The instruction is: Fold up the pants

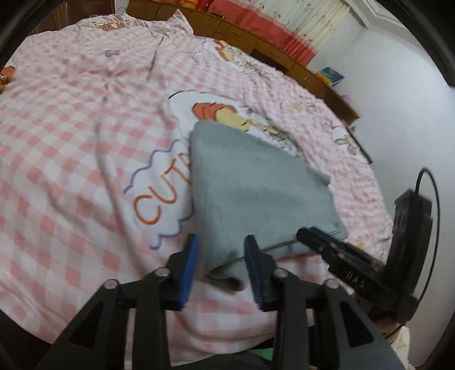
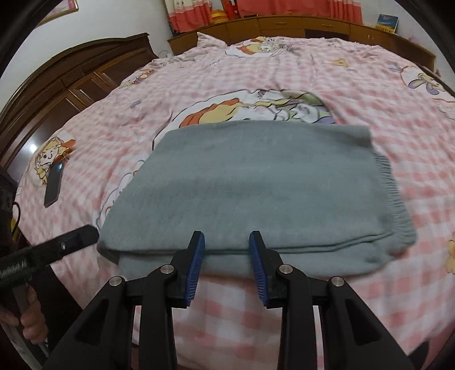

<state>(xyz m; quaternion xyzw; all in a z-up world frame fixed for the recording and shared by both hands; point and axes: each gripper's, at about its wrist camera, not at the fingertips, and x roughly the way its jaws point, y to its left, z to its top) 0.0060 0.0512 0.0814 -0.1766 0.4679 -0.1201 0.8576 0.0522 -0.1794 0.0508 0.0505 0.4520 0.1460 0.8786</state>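
The grey pants (image 2: 264,187) lie folded into a flat stack on the pink checked bedspread (image 2: 312,301); they also show in the left wrist view (image 1: 256,187). The elastic waistband (image 2: 389,182) is at the stack's right side. My right gripper (image 2: 226,250) is open, fingertips at the stack's near edge, holding nothing. My left gripper (image 1: 220,253) is open at the stack's near left corner, holding nothing. The right gripper also shows in the left wrist view (image 1: 335,250), and the left gripper shows at the left of the right wrist view (image 2: 74,242).
A dark phone (image 2: 53,185) lies on the bedspread at the left. A dark wooden headboard (image 2: 71,82) stands at the left, a low wooden cabinet (image 2: 284,25) runs behind the bed. A white wall (image 1: 398,99) is past the bed's right edge.
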